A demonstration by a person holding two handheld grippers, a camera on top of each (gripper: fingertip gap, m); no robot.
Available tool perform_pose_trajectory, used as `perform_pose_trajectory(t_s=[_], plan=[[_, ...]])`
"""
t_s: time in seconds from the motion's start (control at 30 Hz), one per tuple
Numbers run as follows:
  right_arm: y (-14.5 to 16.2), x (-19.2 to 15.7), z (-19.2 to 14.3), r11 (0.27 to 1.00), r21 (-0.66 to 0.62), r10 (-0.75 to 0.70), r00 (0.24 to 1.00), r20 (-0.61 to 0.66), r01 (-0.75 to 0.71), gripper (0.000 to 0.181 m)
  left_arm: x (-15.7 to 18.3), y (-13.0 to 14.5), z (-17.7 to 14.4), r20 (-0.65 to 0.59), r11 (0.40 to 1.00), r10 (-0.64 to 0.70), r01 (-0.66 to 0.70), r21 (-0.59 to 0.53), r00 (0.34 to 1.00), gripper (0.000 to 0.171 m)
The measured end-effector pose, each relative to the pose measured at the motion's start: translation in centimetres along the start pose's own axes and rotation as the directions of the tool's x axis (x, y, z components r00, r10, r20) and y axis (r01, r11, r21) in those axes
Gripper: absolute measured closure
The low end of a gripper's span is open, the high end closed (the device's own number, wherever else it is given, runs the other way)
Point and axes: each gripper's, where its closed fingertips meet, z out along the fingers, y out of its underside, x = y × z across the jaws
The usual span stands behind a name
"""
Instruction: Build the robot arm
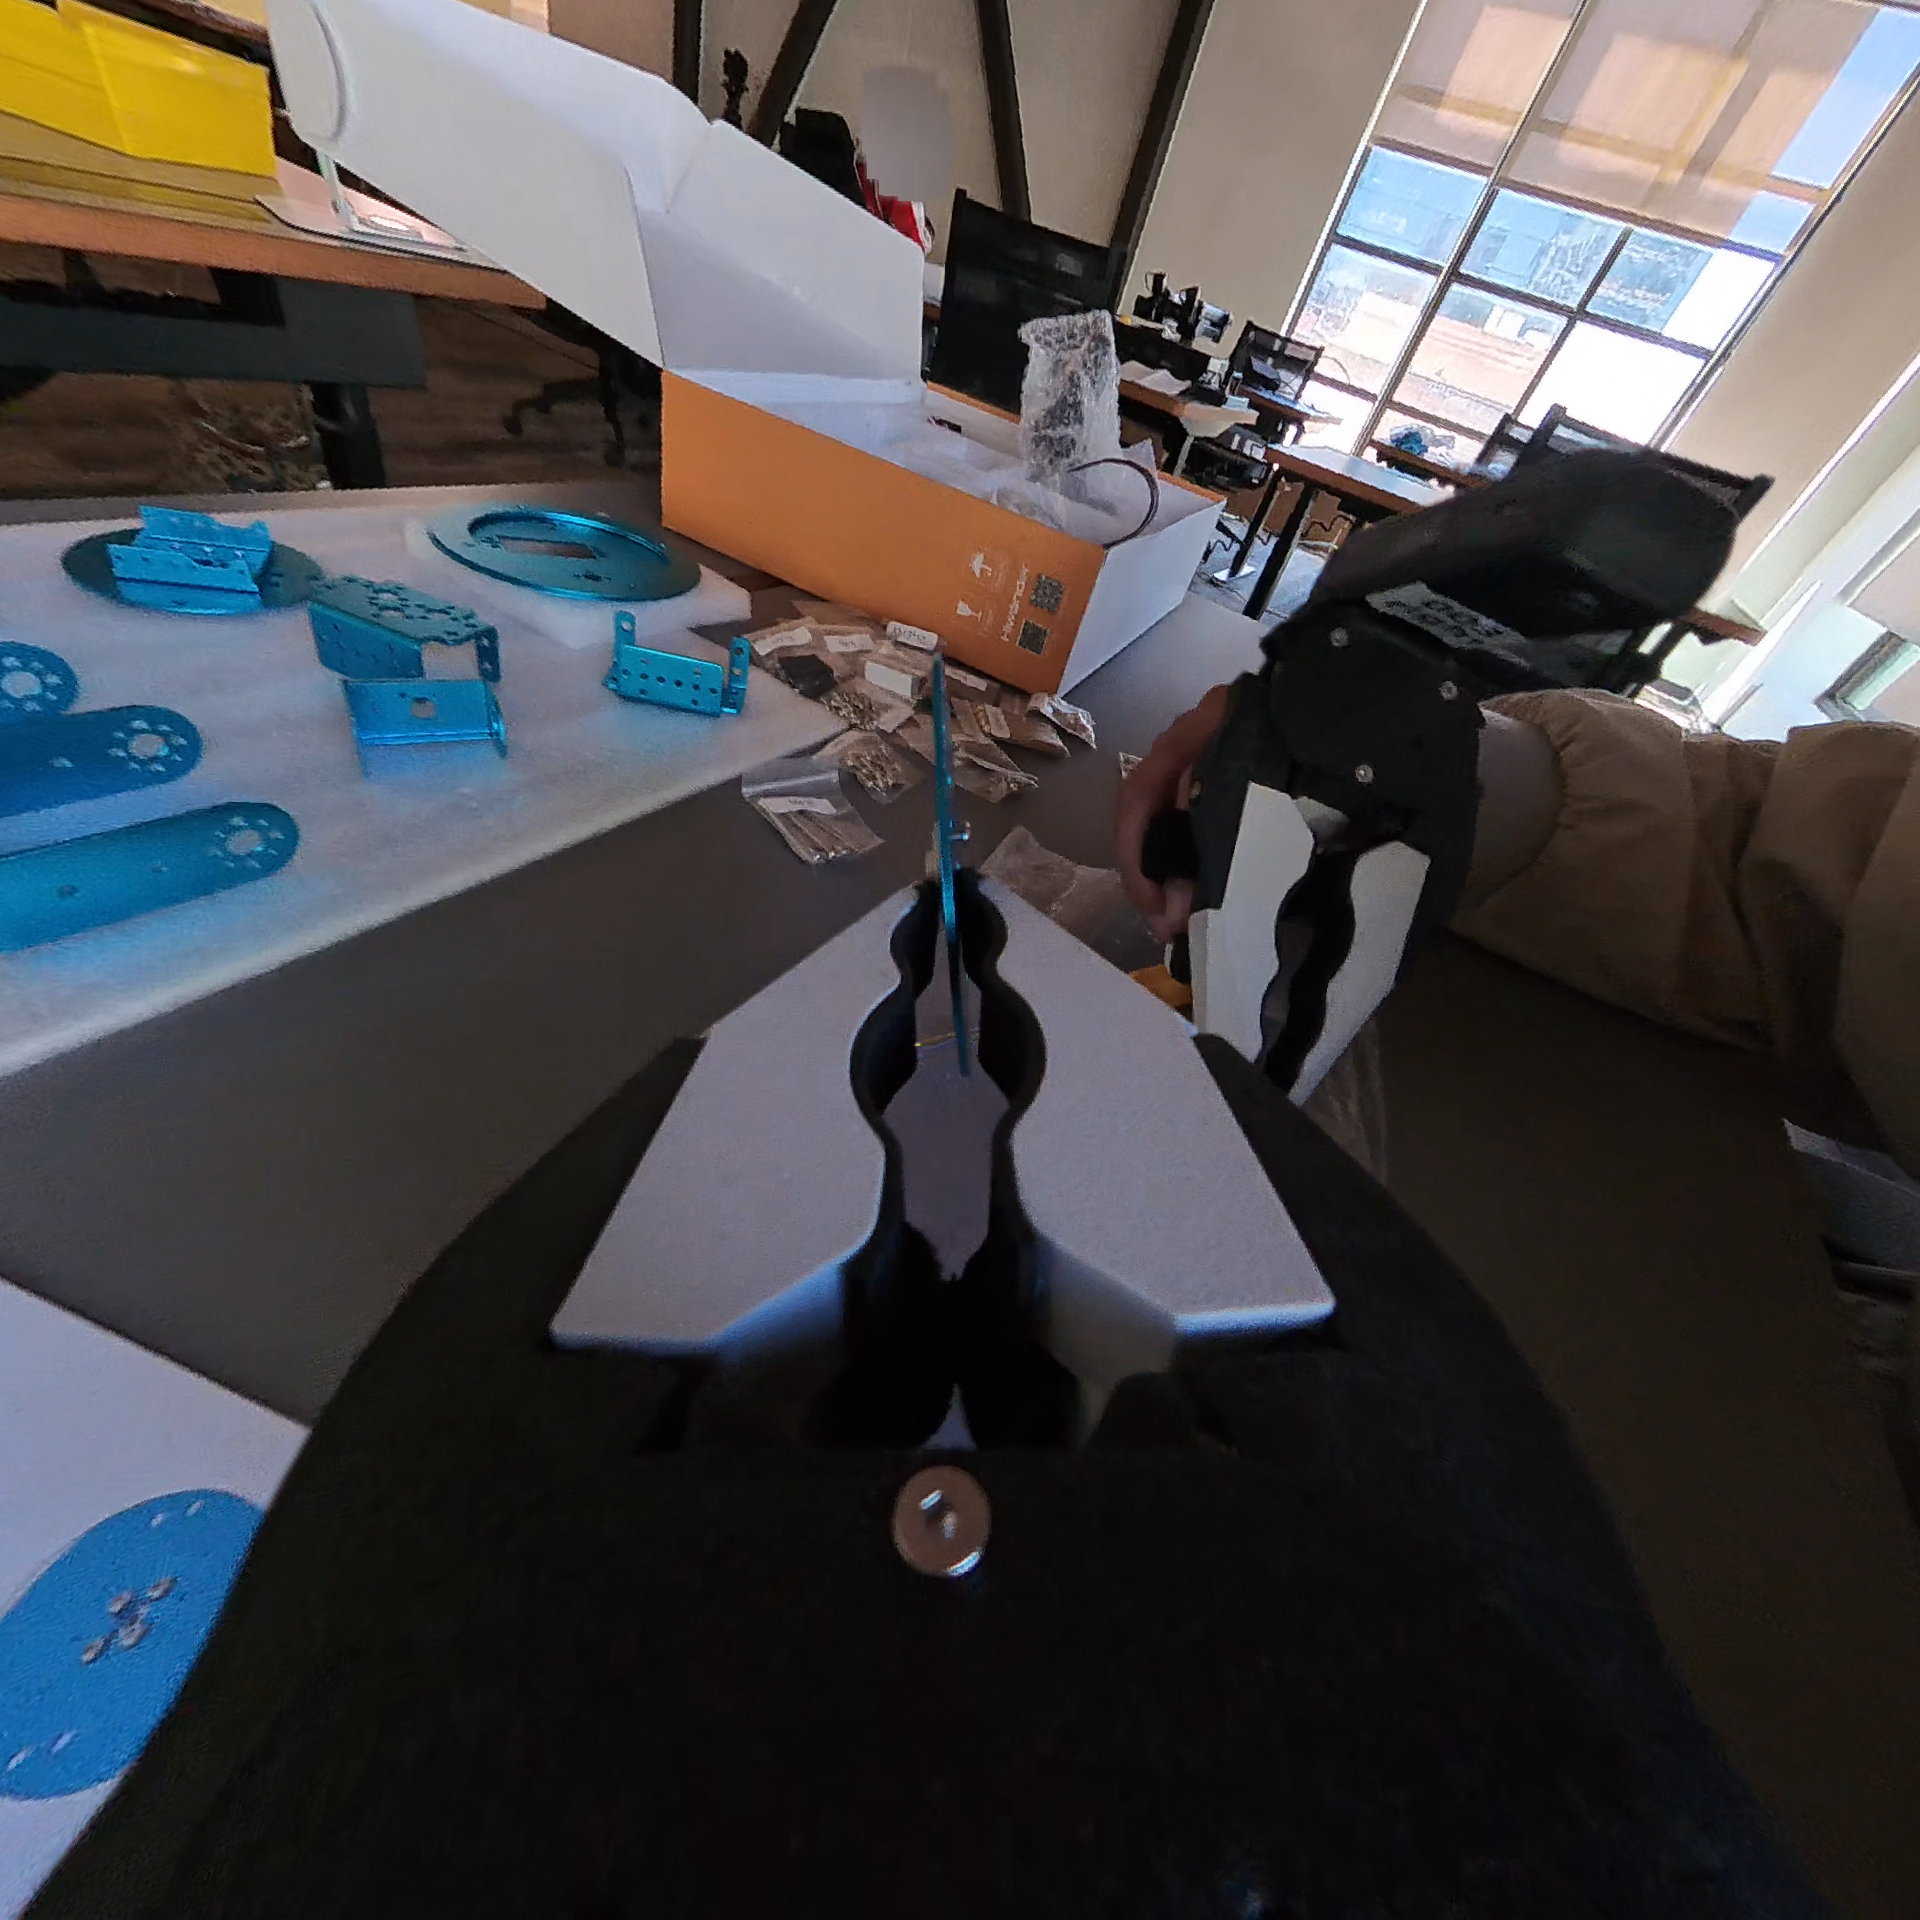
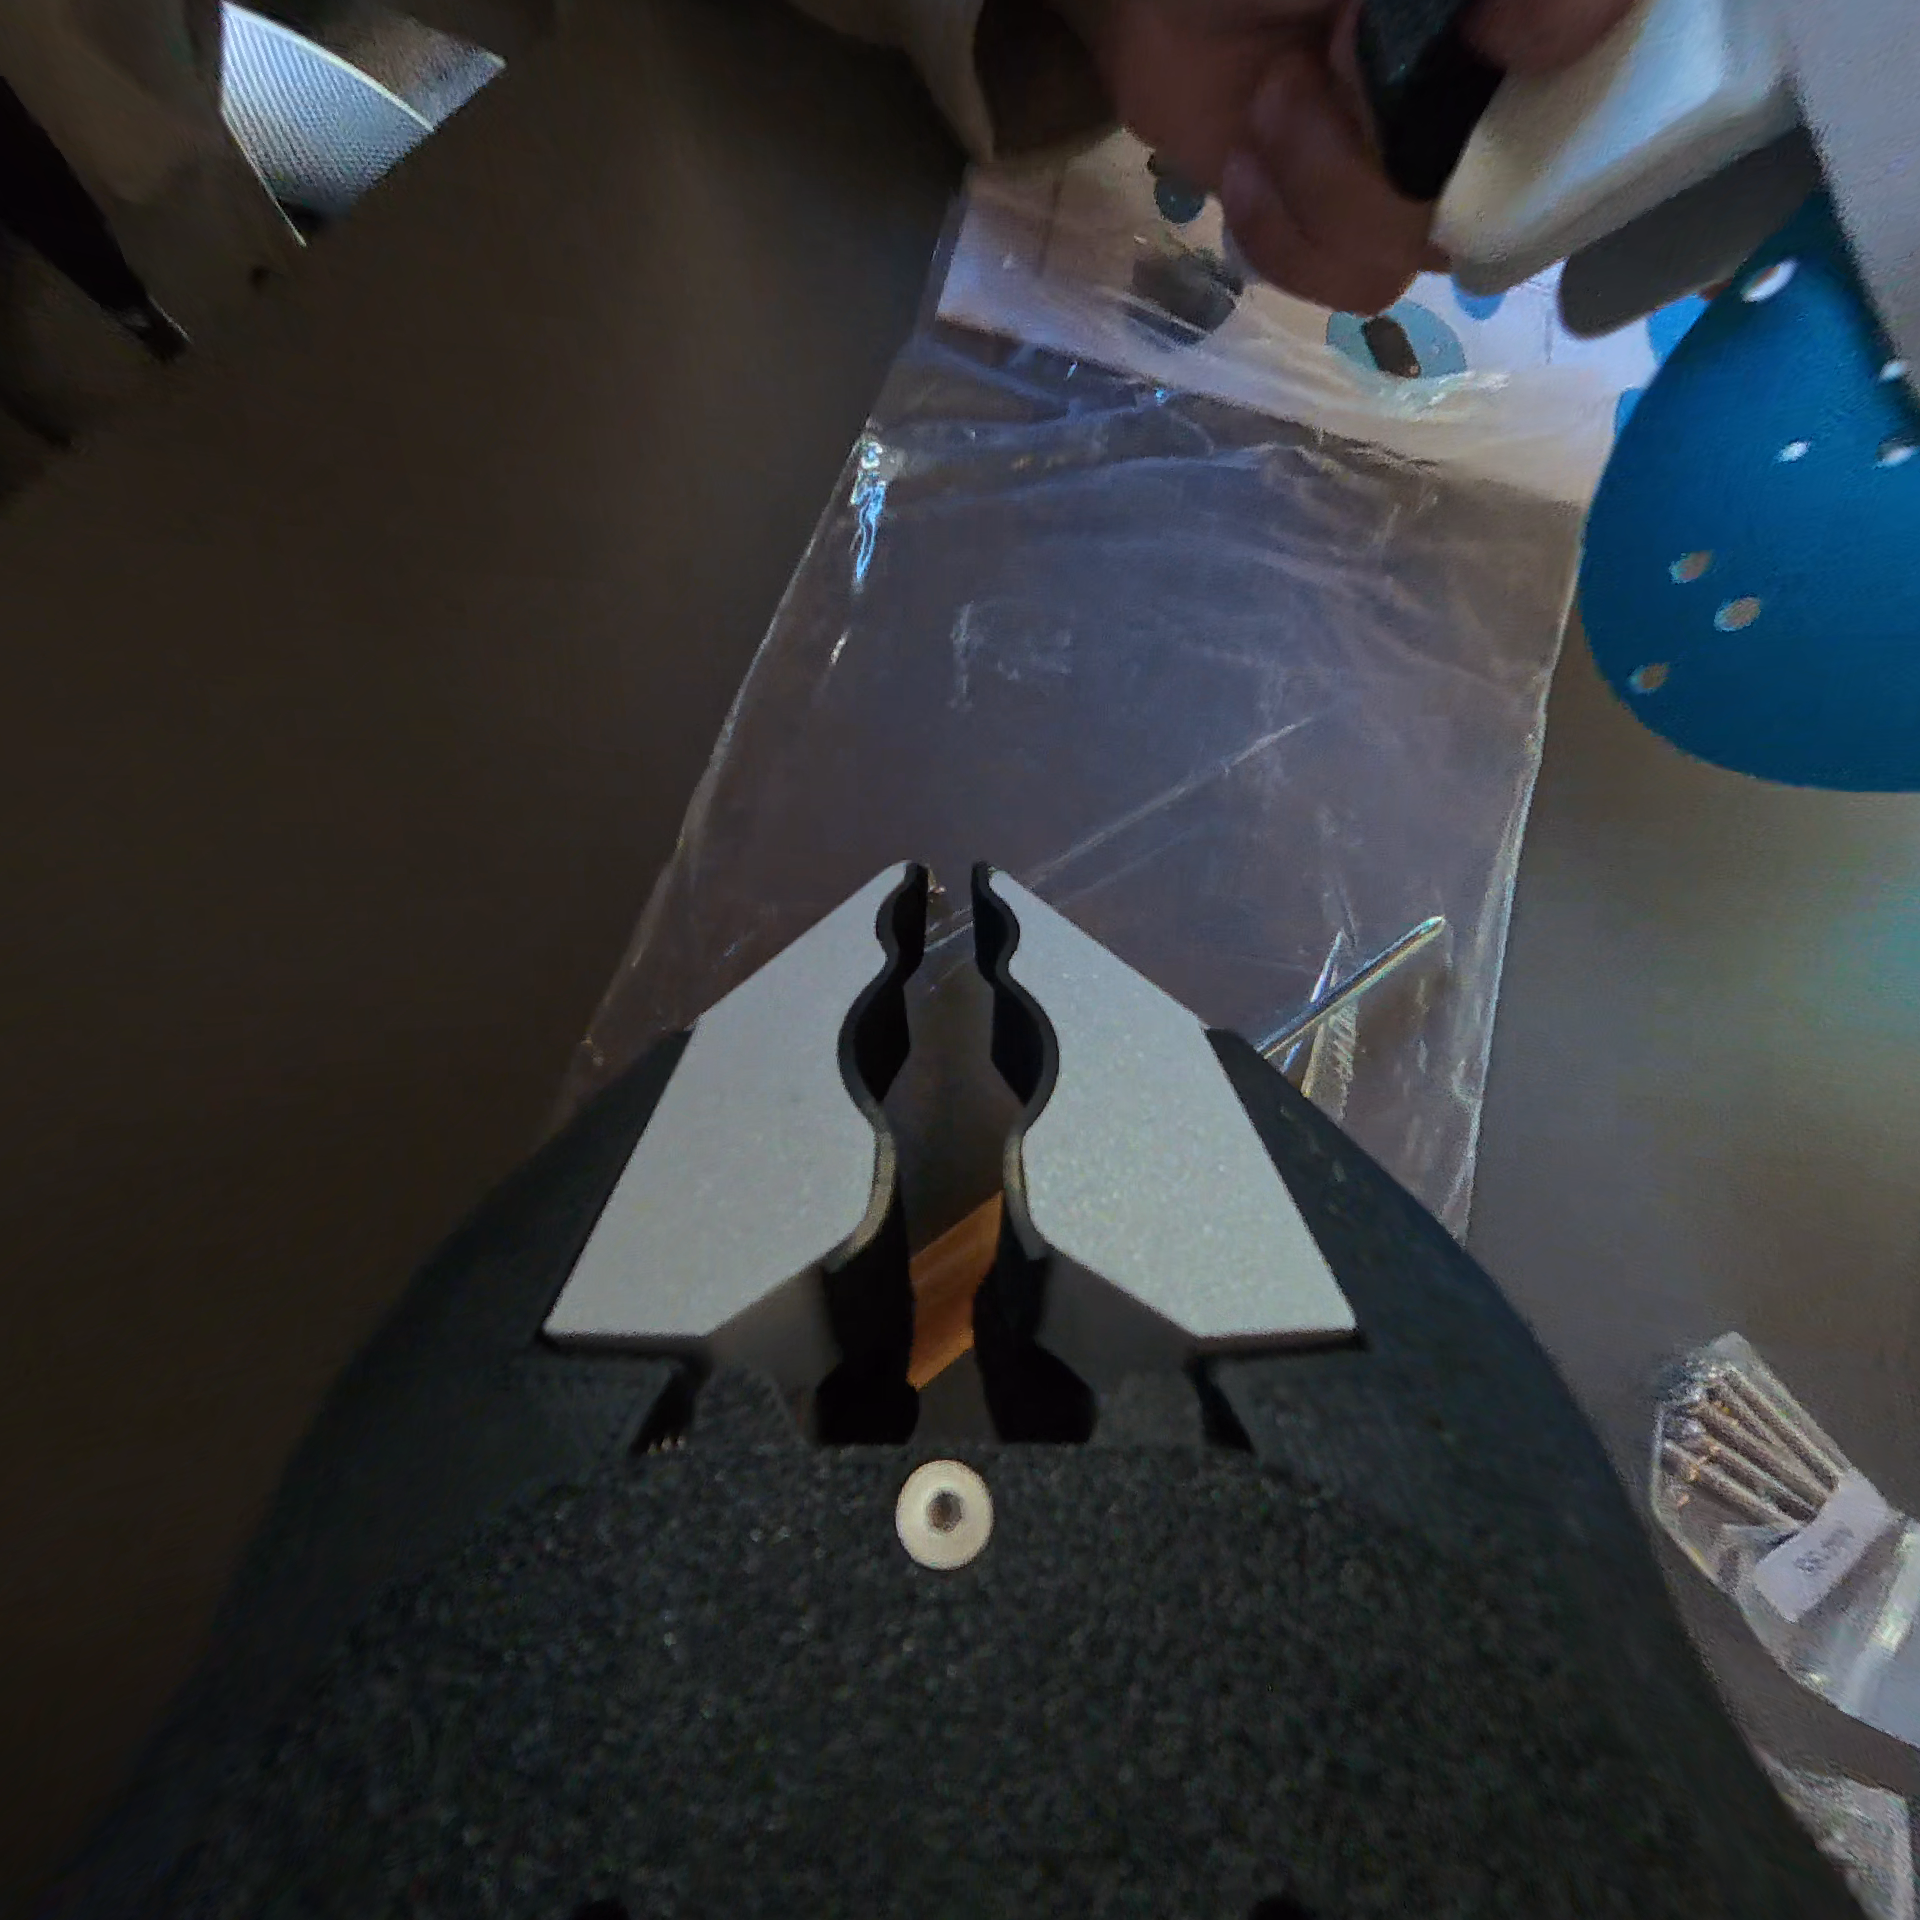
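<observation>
I'm looking at a dark grey table [image 1: 436,997]. A white foam sheet [image 1: 582,748] is lying on it at ten o'clock, an open orange box [image 1: 873,540] is sitting at twelve, and small clear hardware bags [image 1: 831,821] are lying scattered just before it. A flat clear plastic bag [image 2: 1164,665] is lying on the tabletop too.

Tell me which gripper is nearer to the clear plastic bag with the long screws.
Right. The right gripper has its tips over the clear plastic bag, jaws slightly apart. The left gripper is off to the side, shut on a blue metal plate.
</observation>
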Motion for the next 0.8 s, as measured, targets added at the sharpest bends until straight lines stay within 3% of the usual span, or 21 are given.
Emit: perform_pose_trajectory(t_s=[0.13, 0.4, 0.8], plan=[[0.0, -0.3, -0.1, 1.000, -0.012, 0.026, 0.999, 0.035, -0.025, 0.173, 0.7, 0.3, 0.3, 0.004, 0.999, 0.046, -0.046, -0.017, 0.999, 0.168], [0.9, -0.2, 0.7, 0.970, -0.233, -0.067, 0.998, 0.018, 0.069, 0.171, 1.2, 0.5, 0.5, 0.003, 0.997, 0.078, -0.078, -0.028, 0.997, 0.168], [0.9, 0.0, 0.8, 0.980, -0.199, -0.010, 0.999, 0.046, 0.019, 0.178, 1.5, 0.6, 0.5, 0.011, 0.994, 0.102, -0.101, -0.030, 0.995, 0.168]])
